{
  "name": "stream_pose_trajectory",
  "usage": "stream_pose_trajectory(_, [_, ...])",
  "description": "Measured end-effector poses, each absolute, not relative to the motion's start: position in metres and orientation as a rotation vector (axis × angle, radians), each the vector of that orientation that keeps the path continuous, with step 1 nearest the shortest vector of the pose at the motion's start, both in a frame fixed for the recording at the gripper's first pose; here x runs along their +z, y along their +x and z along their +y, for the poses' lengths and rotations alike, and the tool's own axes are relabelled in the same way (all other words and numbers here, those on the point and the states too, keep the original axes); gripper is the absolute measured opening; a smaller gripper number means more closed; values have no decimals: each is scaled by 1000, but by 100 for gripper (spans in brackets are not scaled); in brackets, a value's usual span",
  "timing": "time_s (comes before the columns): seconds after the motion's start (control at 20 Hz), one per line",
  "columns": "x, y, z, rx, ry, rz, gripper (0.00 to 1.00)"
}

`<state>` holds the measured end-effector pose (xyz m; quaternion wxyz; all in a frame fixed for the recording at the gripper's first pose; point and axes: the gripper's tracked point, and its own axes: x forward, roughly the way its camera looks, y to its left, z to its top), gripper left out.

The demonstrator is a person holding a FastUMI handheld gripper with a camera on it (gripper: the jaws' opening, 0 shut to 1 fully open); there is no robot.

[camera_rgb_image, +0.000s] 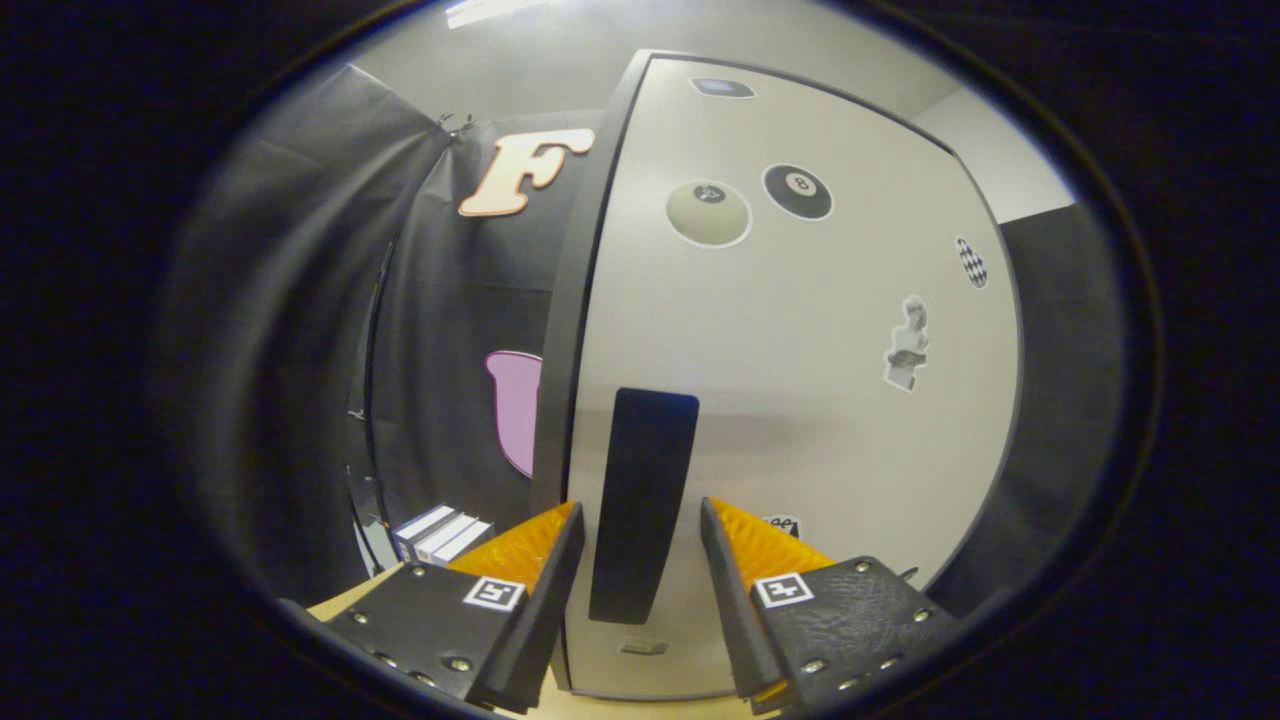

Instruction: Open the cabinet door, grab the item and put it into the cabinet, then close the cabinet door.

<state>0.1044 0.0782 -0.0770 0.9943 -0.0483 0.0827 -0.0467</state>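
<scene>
Pale grey and smooth, the cabinet door is standing shut right in front of me, and I am taking it as my landmark. Its dark vertical handle is sitting low on the door, close to the door's left edge, and it is lying in the gap between my two fingers. My gripper is standing open with the jaws spread moderately, one fingertip on each side of the handle; I cannot tell whether either finger is touching it, and neither looks pressed against it.

Higher on the door, stickers are showing: a pale billiard ball sticker and a black eight-ball sticker side by side above the handle, a small checkered oval sticker nearer the door's right edge, and a little bust sticker below that. A dark frame edge is running up the door's left side.

Left of the door, low down, a few white boxes are lying side by side on a light wooden surface, well apart from the handle. Whether one of them is the item to store, I cannot tell.
</scene>
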Motion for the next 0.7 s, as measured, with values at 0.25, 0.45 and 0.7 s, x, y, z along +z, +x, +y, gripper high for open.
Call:
stream_pose_trajectory(0.25, [-80,101,87,-92,-142,166,39])
stream_pose_trajectory(0.45, [-82,103,84,-79,-100,186,26])
stream_pose_trajectory(0.7, [-82,103,86,-71,-87,198,19])
